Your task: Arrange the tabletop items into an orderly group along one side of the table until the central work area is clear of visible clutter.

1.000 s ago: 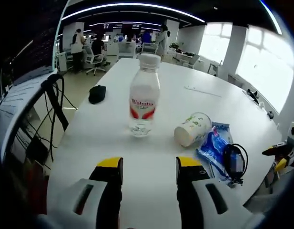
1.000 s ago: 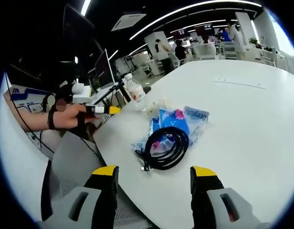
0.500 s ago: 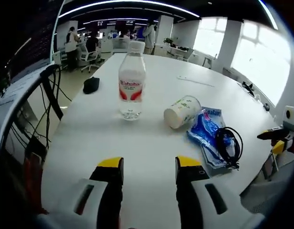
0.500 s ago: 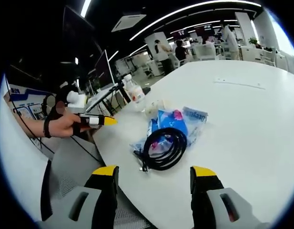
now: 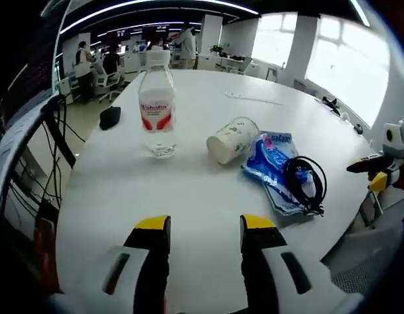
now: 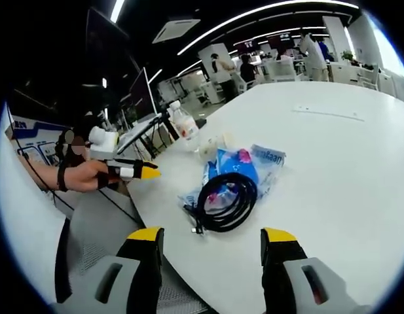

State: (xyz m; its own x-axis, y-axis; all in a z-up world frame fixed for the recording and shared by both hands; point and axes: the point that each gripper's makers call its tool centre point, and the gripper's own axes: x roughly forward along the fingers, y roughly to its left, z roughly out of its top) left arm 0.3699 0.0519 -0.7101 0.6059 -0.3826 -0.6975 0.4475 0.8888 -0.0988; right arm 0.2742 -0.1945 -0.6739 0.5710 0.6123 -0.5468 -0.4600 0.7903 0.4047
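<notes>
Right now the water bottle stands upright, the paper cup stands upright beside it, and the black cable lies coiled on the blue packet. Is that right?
Not quite: the paper cup lies on its side, open mouth toward the camera, as the left gripper view shows. The rest holds: the water bottle stands upright, and the black cable lies coiled on the blue packet.

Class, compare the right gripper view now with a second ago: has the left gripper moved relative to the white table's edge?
Yes. The left gripper has drawn back from the table edge; its yellow tips were over the rim and now sit just off it.
</notes>
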